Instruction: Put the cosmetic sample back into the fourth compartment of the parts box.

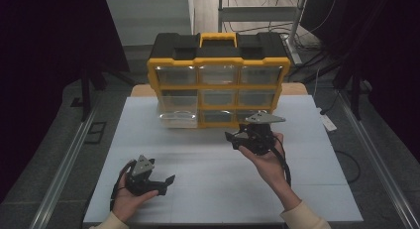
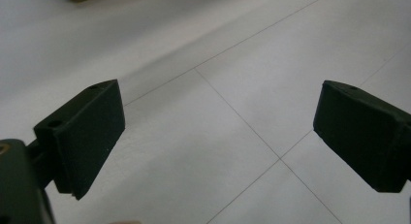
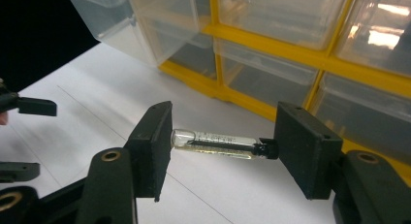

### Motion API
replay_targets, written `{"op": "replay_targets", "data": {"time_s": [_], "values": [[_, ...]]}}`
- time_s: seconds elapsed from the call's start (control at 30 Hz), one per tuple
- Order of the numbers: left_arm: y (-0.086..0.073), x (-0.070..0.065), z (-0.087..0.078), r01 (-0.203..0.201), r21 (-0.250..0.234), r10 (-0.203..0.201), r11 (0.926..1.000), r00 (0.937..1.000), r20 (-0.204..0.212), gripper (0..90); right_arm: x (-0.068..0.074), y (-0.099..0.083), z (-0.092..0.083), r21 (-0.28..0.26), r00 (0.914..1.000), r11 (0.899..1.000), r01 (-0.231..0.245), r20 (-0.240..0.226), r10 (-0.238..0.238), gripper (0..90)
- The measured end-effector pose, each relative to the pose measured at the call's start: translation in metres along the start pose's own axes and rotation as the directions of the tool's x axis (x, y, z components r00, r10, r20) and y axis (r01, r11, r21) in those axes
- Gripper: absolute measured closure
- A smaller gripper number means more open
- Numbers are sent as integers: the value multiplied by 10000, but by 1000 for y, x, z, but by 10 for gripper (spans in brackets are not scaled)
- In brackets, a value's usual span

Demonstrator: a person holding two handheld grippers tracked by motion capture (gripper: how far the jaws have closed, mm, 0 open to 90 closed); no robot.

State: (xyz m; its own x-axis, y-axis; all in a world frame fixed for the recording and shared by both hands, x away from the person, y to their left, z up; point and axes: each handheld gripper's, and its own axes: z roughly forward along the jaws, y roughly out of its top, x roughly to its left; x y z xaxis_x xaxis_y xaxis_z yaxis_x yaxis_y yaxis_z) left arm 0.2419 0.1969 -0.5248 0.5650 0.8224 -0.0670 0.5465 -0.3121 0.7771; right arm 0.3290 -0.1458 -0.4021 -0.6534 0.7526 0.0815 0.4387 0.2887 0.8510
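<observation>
1. Right gripper view: the right tool point(image 3: 220, 149) is clamped on a vial point(image 3: 218, 145), held end to end between its two black pads, one pad on the rounded glass bottom and the other on the black cap.
2. The vial is a slim clear glass tube lying level across the gap. A thin dark stem runs inside along its length from the cap, and faint small print marks the glass. A little yellowish liquid sits along its lower side.
3. The vial hangs clear above the white table point(image 3: 87, 117), just in front of the bottom row of the organiser point(image 3: 271, 37).
4. The organiser is a yellow-framed case of clear plastic drawers; in the high view it stands at the table's far edge, with a black top and a yellow handle. One drawer point(image 1: 177, 117) at its lower left is pulled out.
5. In the high view the right tool point(image 1: 233, 140) is raised right of the table's middle, close to the organiser's front.
6. The left tool point(image 1: 168, 184) rests near the table's near left corner; its jaws stand wide apart with nothing between them, over bare table.
</observation>
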Motion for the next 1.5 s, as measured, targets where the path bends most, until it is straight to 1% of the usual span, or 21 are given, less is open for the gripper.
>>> {"op": "replay_targets", "data": {"time_s": [0.47, 0.53, 0.57, 0.63, 0.7, 0.8, 0.83, 0.87, 0.9, 0.97, 1.0, 1.07, 1.13, 1.2, 1.23, 1.27, 1.37, 1.43, 1.5], "values": [[1, -1, 0, -31, -17, 31, 10000, 10000, 11, 52, 8, 14, -14, -603, 9994, 9979, 216, -272, -233, 410], [1, -1, 0, -32, -15, 32, 10000, 10000, 8, 52, 8, 16, -15, -694, 9992, 9973, 219, -327, -242, 410], [1, -1, 0, -31, -16, 31, 10000, 10000, 7, 52, 8, 17, -16, -697, 9993, 9973, 246, -273, -266, 410], [1, -1, 0, -34, -18, 34, 10000, 10000, 4, 52, 9, 19, -16, -856, 9988, 9960, 259, -402, -294, 410], [1, -1, -1, -39, -27, 39, 10000, 10000, -2, 52, 10, 21, -17, -898, 9988, 9955, 314, -346, -346, 410], [1, 0, -1, -28, -16, 28, 10000, 10000, -7, 52, 10, 23, -18, -1040, 9983, 9940, 353, -434, -400, 410], [1, 0, -1, -24, -16, 24, 10000, 10000, -7, 52, 10, 24, -18, -1058, 9983, 9937, 377, -396, -421, 410], [1, 0, -1, -22, -18, 22, 10000, 10000, -9, 52, 10, 25, -17, -1132, 9979, 9930, 345, -502, -404, 410], [1, 0, -1, -25, -20, 25, 10000, 10000, -11, 52, 10, 25, -16, -1118, 9980, 9930, 377, -460, -431, 410], [1, -1, -1, -37, -24, 37, 10000, 10000, -19, 52, 10, 27, -14, -1158, 9977, 9925, 386, -518, -449, 410], [1, -1, -1, -46, -40, 46, 10000, 10000, -25, 52, 10, 27, -13, -1140, 9978, 9926, 422, -463, -477, 410], [1, -1, -1, -42, -32, 42, 10000, 10000, -32, 52, 10, 30, -9, -1250, 9968, 9915, 374, -660, -460, 410], [1, 0, 0, -8, -37, 8, 10000, 10000, -36, 52, 10, 35, -3, -1355, 9962, 9902, 344, -744, -448, 410], [1, 0, -1, -1, -49, 1, 10000, 10000, -45, 52, 10, 36, -2, -1403, 9959, 9894, 365, -771, -477, 410], [1, 0, -1, -3, -54, 2, 10000, 10000, -42, 52, 11, 38, 0, -1426, 9955, 9890, 396, -799, -514, 410], [1, 0, -1, -1, -60, 1, 10000, 10000, -40, 52, 12, 40, 2, -1419, 9960, 9889, 433, -711, -538, 410], [0, 1, -1, 22, -62, -23, 10000, 10000, -28, 52, 16, 45, 4, -1552, 9947, 9868, 461, -836, -596, 410], [1, 0, -1, 3, -66, -3, 10000, 10000, -15, 52, 17, 48, 4, -1575, 9947, 9862, 516, -800, -648, 410], [1, 0, -1, -15, -68, 15, 10000, 10000, -18, 52, 19, 51, 4, -1551, 9939, 9866, 516, -883, -659, 410]]}}
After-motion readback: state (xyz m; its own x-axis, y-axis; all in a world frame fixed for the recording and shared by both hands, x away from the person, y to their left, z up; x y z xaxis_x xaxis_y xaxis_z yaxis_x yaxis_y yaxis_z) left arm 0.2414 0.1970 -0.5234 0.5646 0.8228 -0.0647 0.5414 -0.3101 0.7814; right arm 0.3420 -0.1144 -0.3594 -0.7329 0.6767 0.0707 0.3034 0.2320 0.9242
